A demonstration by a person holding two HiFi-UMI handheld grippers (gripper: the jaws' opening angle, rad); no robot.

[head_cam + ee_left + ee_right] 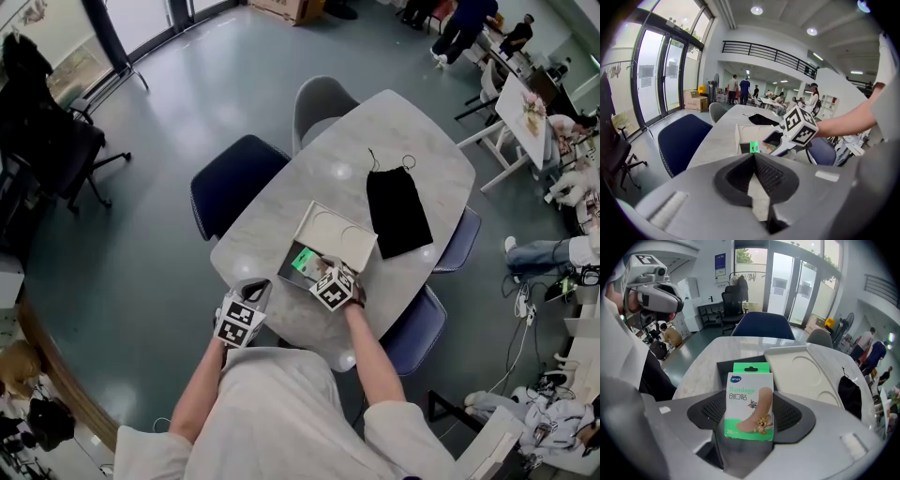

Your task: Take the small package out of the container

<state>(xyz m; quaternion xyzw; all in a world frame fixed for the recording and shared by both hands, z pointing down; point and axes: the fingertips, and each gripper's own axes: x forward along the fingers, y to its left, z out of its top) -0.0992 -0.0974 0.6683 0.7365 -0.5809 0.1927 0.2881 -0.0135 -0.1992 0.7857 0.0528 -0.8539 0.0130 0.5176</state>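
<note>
Right gripper view: our right claw (750, 417) clamps the small package (749, 397), left claw (754, 176) together, empty; a loose pinch could drop it.

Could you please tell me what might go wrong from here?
1. The right gripper pinches only the lower half of the green cardboard bandage package between its jaws, so it could tilt or slip out.
2. The left gripper is shut and apart from the dark open container with its white lid, so a snag might drag that unheld container.
</note>
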